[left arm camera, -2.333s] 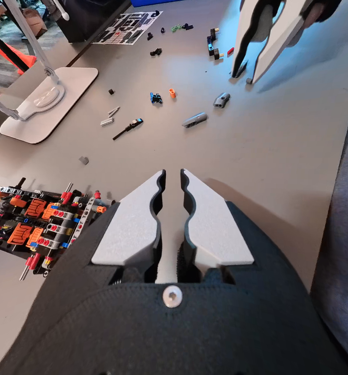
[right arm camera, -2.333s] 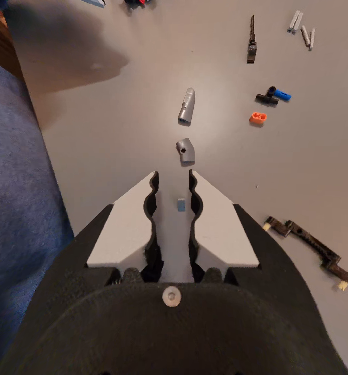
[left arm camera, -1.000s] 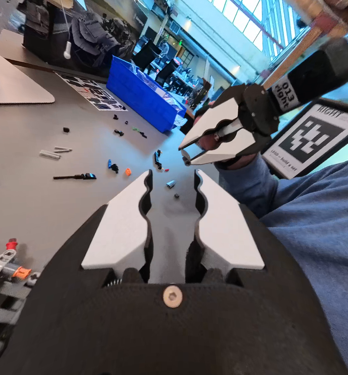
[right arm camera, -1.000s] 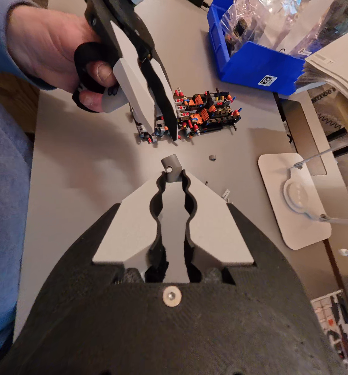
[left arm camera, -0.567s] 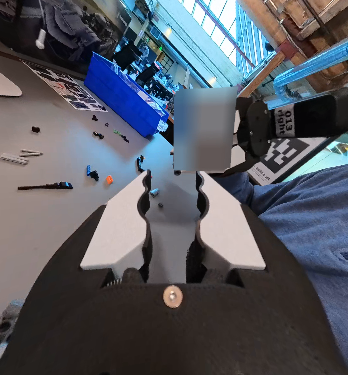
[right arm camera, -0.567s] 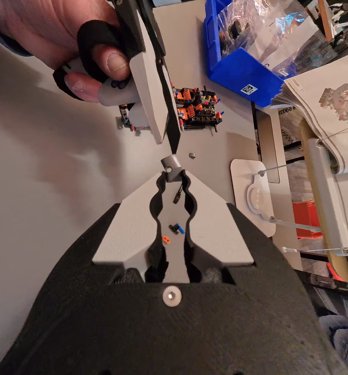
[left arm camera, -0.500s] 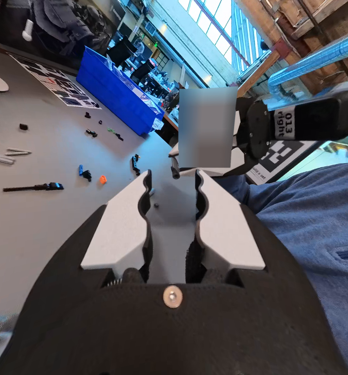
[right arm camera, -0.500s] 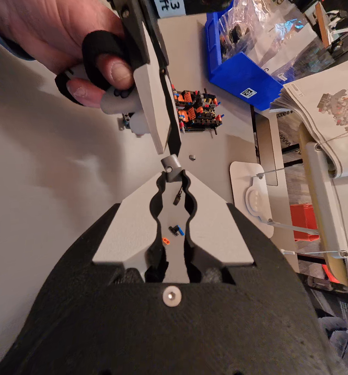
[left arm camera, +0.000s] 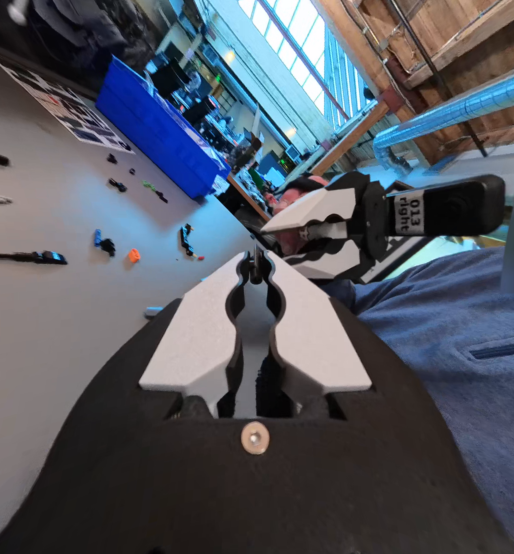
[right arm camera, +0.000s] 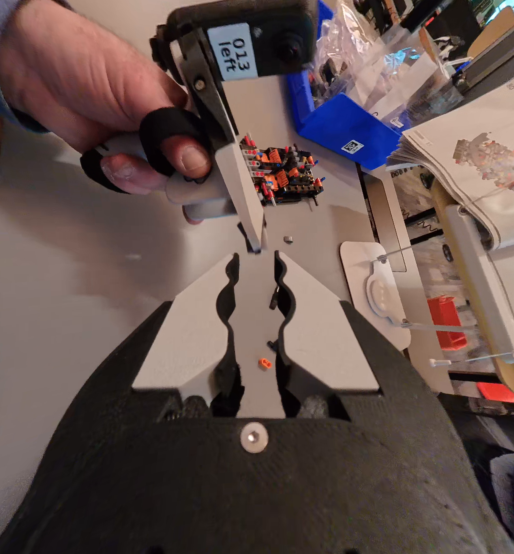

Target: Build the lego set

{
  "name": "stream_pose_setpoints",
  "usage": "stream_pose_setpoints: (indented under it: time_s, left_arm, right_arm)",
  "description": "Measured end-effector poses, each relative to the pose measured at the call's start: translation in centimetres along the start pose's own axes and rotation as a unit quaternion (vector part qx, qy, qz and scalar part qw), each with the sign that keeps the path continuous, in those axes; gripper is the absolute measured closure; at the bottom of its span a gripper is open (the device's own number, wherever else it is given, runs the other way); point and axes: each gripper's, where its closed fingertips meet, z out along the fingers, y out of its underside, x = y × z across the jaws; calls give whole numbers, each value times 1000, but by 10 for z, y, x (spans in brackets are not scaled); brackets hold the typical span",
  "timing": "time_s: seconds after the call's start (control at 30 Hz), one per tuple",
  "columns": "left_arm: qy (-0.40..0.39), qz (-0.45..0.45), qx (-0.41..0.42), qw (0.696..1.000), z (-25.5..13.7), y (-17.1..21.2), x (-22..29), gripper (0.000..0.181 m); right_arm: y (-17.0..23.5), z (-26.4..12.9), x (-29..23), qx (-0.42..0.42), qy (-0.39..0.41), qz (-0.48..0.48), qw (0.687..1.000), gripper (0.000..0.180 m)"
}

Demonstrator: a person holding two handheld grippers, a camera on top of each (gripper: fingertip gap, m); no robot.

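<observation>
Our left hand-held gripper (left arm camera: 255, 263) is clenched on a small grey connector piece (left arm camera: 255, 271) at its very tips, held in the air above the surface (right arm camera: 70, 239); our right hand-held gripper (right arm camera: 255, 254) stands released and empty just beside it. The piece looks light, stiff and slick, so we judge it best pinched across its flat sides. The half-built model (right arm camera: 282, 177) sits beyond, with open room between and the near edge close by.
</observation>
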Motion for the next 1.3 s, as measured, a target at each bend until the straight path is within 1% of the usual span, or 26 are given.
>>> stream_pose_setpoints:
  time_s: [0.03, 0.1, 0.13, 0.2, 0.27, 0.3, 0.37, 0.47, 0.57, 0.87, 1.13, 1.2, 1.3]
  left_arm:
    - [-8, 5, 3, 1000, -5, -3, -2, 175]
    - [-36, 21, 8, 999, -17, -8, -10, 176]
    - [-46, 23, 14, 999, -24, -10, -13, 176]
    - [-65, 24, 25, 997, -35, -12, -21, 176]
    - [-73, 22, 34, 997, -43, -12, -26, 176]
    - [-77, 21, 39, 996, -47, -13, -28, 176]
    - [-83, 22, 46, 995, -52, -14, -32, 176]
    - [-84, 20, 53, 995, -58, -16, -37, 176]
    - [-76, 14, 64, 995, -64, -20, -41, 176]
    - [-65, -6, 78, 995, -73, -22, -48, 176]
    - [-61, -8, 79, 995, -72, -22, -47, 176]
    - [-59, -4, 79, 995, -72, -22, -45, 176]
    - [-51, 0, 83, 995, -71, -26, -42, 176]
  right_arm:
    - [1, -1, 6, 6, -2, 17, 1000, 159]
    - [13, 3, 20, 3, -16, 78, 997, 161]
    - [26, 11, 29, -13, -24, 113, 993, 163]
    - [53, 33, 43, -40, -43, 186, 981, 164]
    - [75, 56, 56, -51, -49, 237, 969, 170]
    - [85, 68, 62, -58, -51, 254, 964, 173]
    - [101, 90, 69, -74, -54, 281, 955, 173]
    - [120, 118, 74, -101, -54, 288, 951, 173]
    - [134, 133, 77, -123, -52, 290, 948, 175]
    - [144, 147, 69, -146, -78, 286, 944, 176]
    - [142, 149, 70, -140, -82, 287, 944, 178]
    - [132, 144, 70, -112, -84, 294, 946, 179]
    - [108, 121, 71, -72, -77, 283, 953, 179]
